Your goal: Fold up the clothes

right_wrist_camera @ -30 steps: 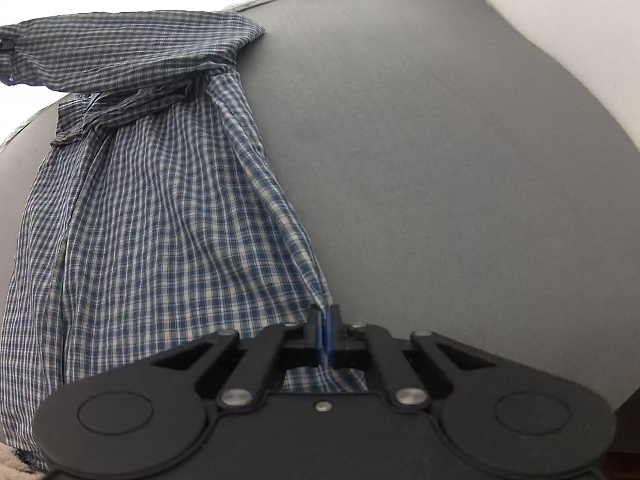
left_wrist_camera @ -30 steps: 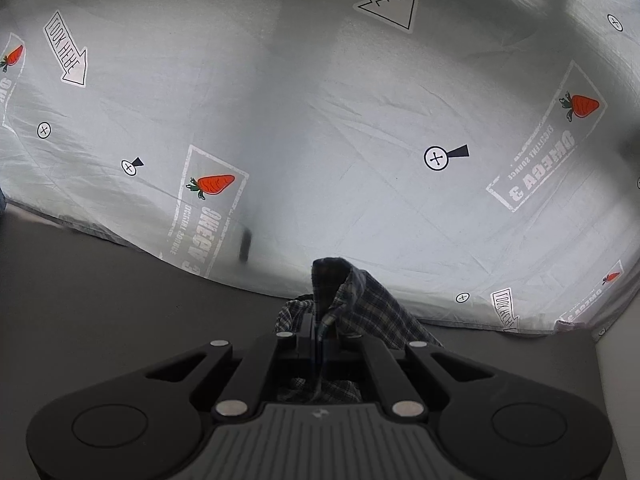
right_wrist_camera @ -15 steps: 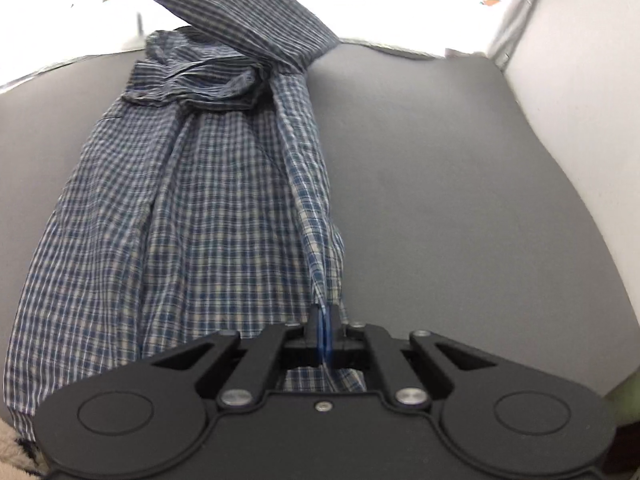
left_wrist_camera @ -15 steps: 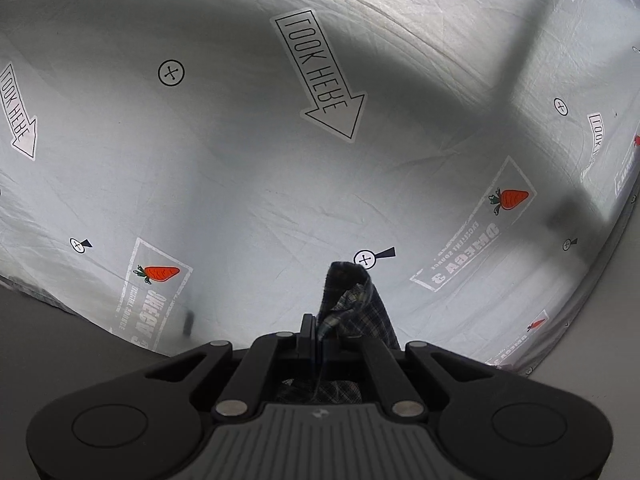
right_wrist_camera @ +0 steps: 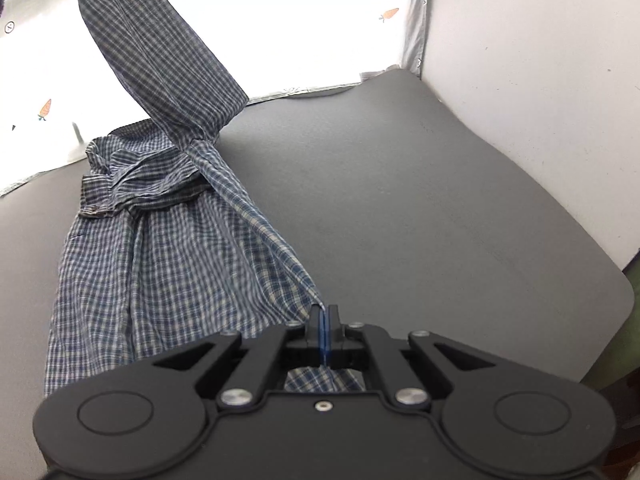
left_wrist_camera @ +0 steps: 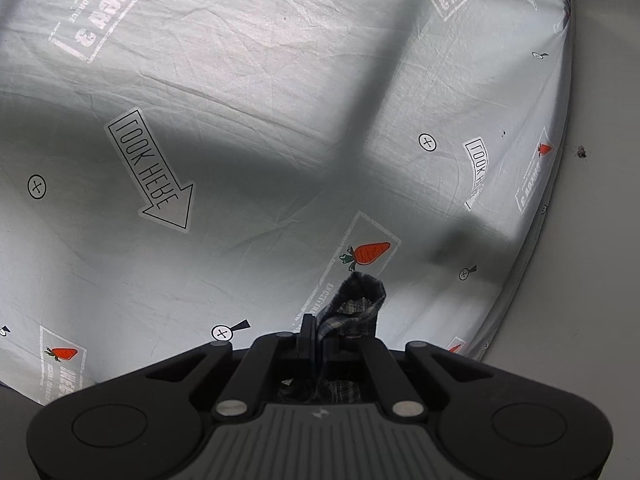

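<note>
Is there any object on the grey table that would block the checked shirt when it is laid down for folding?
Nothing visible does. Beside the checked shirt the grey table shows only bare surface. Both grippers are already clamped on the cloth.

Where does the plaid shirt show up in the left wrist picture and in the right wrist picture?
Left wrist: only a small bunched bit of the plaid shirt, low centre, pinched in the left tool.
Right wrist: the plaid shirt fills the left half, one strip rising to the top left, its edge clamped in the right tool.
Shared landmark: the white carrot-print sheet.
</note>
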The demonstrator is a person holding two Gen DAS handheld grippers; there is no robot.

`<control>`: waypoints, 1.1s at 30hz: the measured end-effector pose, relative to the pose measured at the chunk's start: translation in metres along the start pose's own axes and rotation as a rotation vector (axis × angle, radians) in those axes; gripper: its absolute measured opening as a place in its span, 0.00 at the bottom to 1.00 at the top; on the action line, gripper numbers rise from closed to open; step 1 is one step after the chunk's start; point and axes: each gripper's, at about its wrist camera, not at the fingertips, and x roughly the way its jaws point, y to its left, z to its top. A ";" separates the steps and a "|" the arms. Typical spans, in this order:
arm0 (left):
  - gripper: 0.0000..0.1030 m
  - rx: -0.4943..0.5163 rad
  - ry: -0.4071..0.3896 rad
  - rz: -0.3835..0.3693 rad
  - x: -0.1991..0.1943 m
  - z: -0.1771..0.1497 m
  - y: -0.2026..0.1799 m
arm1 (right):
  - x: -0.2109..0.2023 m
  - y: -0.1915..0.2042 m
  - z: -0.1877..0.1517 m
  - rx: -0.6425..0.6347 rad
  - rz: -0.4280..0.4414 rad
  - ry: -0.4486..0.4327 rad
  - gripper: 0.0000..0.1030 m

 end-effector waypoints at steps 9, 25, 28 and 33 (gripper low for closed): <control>0.03 -0.017 0.035 0.215 -0.020 -0.025 0.070 | 0.009 0.061 -0.026 -0.102 0.218 0.119 0.00; 0.03 -0.248 0.196 0.517 -0.047 -0.110 0.229 | 0.033 0.085 -0.058 0.001 0.428 0.307 0.26; 0.03 -0.249 0.206 0.524 -0.047 -0.115 0.237 | 0.019 0.071 -0.060 0.028 0.400 0.265 0.32; 0.03 -0.261 0.228 0.540 -0.042 -0.124 0.248 | 0.041 0.064 -0.077 0.012 0.307 0.399 0.23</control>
